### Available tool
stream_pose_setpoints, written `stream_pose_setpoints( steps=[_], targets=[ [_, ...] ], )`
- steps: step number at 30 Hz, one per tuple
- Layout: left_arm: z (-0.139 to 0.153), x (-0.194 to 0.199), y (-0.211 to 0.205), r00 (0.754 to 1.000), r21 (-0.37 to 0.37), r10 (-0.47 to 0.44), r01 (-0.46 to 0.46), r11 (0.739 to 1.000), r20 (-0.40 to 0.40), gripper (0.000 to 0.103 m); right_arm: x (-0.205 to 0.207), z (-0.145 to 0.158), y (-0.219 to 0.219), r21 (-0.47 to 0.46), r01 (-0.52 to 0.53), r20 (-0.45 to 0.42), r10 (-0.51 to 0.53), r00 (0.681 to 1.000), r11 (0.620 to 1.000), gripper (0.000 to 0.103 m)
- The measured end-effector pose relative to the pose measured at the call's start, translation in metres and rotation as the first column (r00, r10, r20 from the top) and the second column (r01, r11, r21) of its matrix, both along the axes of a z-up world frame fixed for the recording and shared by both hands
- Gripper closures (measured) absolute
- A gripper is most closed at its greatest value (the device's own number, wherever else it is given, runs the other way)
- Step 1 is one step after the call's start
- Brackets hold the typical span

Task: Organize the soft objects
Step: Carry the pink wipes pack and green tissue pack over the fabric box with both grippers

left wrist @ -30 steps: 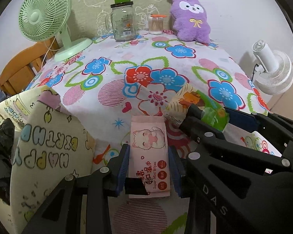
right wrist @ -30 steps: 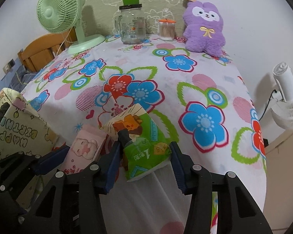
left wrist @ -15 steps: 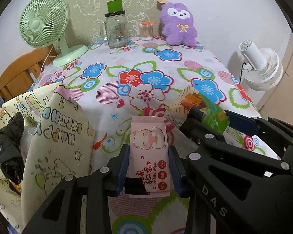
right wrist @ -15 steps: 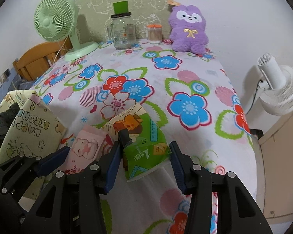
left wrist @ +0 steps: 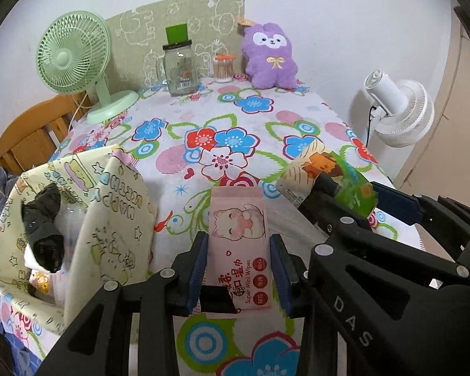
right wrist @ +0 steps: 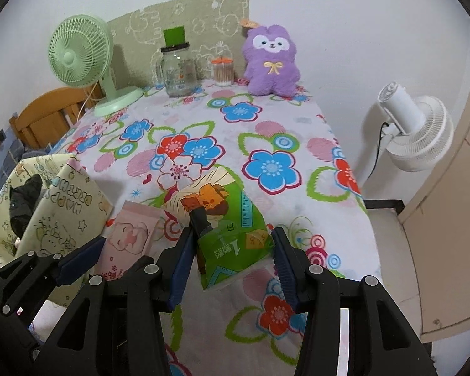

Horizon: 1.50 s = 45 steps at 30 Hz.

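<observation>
My left gripper [left wrist: 238, 269] is shut on a pink wipes pack [left wrist: 238, 228] with a cat face, held in the air off the table's front edge. My right gripper [right wrist: 230, 261] is shut on a green tissue pack [right wrist: 227, 219], just to the right of the left one; the tissue pack also shows in the left wrist view [left wrist: 329, 175]. The pink pack shows in the right wrist view [right wrist: 130, 235]. A yellow "Happy Birthday" bag [left wrist: 109, 206] stands open at the left, with a black item [left wrist: 42, 225] inside. A purple plush toy [left wrist: 270, 59] sits at the table's far edge.
The table has a flowered cloth [left wrist: 235, 119]. At its back stand a green desk fan [left wrist: 75, 62], a glass jar [left wrist: 179, 69] and a cotton-swab pot [left wrist: 224, 69]. A white floor fan [left wrist: 398, 109] stands right of the table. A wooden chair [left wrist: 31, 134] is at the left.
Both grippers have drawn back and risen from the table with their packs still held. The table and bag look farther away and lower in both views.
</observation>
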State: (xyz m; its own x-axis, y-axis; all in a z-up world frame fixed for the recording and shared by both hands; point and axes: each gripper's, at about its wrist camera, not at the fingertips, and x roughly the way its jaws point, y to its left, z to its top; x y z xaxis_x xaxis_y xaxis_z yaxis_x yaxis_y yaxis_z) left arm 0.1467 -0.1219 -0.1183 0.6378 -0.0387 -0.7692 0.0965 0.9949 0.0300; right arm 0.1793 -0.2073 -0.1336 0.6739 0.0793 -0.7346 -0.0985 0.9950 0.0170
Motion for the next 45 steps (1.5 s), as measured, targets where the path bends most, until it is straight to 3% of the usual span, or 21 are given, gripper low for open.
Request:
stream_pose_setpoints(
  steps=[22,45],
  targets=[
    [0.052,-0.047,0.009,0.993,-0.014,-0.064,0.066,0.998,0.102,0.063,-0.059,0.055,0.006,0.009,0.051,0.093,-0.052,0.994,0.999,0.051],
    [0.082,-0.065,0.069,0.982,-0.011,-0.05,0.053,0.999,0.181,0.063,-0.079,0.087,0.065,0.009,0.005,0.165,-0.007,0.986,1.0,0.051]
  ],
)
